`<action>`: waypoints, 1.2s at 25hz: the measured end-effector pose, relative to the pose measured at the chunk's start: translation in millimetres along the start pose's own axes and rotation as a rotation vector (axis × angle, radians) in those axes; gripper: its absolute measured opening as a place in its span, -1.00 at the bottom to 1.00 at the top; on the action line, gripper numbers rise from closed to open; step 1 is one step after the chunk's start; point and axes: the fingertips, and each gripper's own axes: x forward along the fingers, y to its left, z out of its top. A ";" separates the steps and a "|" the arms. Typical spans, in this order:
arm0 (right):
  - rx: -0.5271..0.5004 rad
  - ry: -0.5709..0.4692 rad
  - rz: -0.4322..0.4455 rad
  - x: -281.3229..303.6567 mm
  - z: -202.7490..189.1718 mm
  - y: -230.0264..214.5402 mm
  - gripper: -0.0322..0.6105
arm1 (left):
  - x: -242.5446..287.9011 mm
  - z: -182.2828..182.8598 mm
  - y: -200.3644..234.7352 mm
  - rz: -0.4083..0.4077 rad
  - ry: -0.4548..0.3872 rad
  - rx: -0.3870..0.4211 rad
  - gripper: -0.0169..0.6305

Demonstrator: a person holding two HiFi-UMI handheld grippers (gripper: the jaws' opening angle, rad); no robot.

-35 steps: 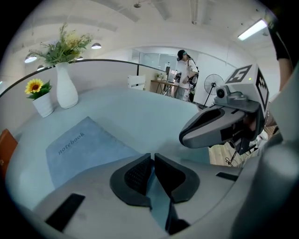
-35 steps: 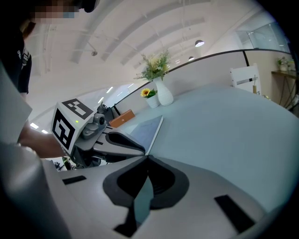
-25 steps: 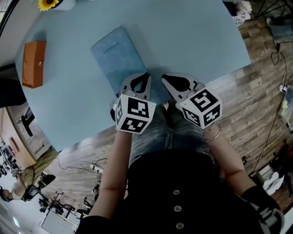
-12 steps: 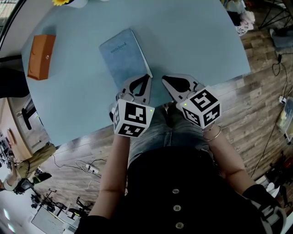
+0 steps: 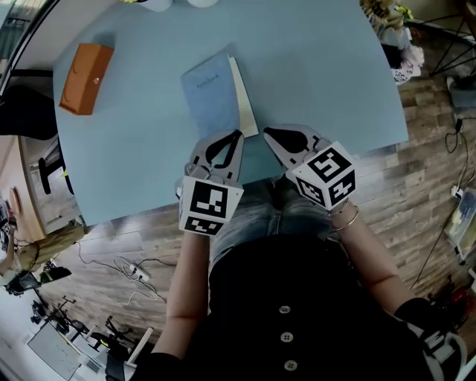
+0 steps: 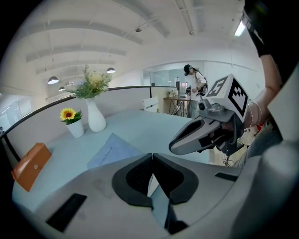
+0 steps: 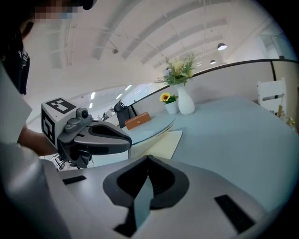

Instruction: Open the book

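Jaws of the right gripper (image 7: 148, 158) closed tip to tip, nothing between them, over the blue table (image 7: 233, 135). At left, the left gripper (image 7: 126, 140) meets the raised cover of the book (image 7: 154, 127), baring a cream page (image 7: 164, 144); orange box (image 7: 137, 120) and white vase (image 7: 185, 103) behind

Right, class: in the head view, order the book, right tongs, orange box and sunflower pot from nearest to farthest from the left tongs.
1. The book: its cover is pinched in the left tongs.
2. The right tongs: just alongside, on the right.
3. The orange box, far left, and the sunflower pot, far edge: too close to call.
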 end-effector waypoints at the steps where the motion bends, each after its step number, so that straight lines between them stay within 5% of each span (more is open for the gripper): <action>1: -0.011 0.001 0.010 1.6 1.9 2.2 -0.89 | -4.3 1.2 2.2 0.015 -0.010 -0.007 -0.91; 18: -0.128 0.022 0.129 23.1 17.9 41.8 -0.89 | -66.5 -2.3 40.4 0.233 -0.116 -0.109 -0.91; 30: -0.120 0.017 0.139 75.1 29.2 102.9 -0.89 | -117.1 -38.5 82.3 0.224 -0.142 -0.145 -0.91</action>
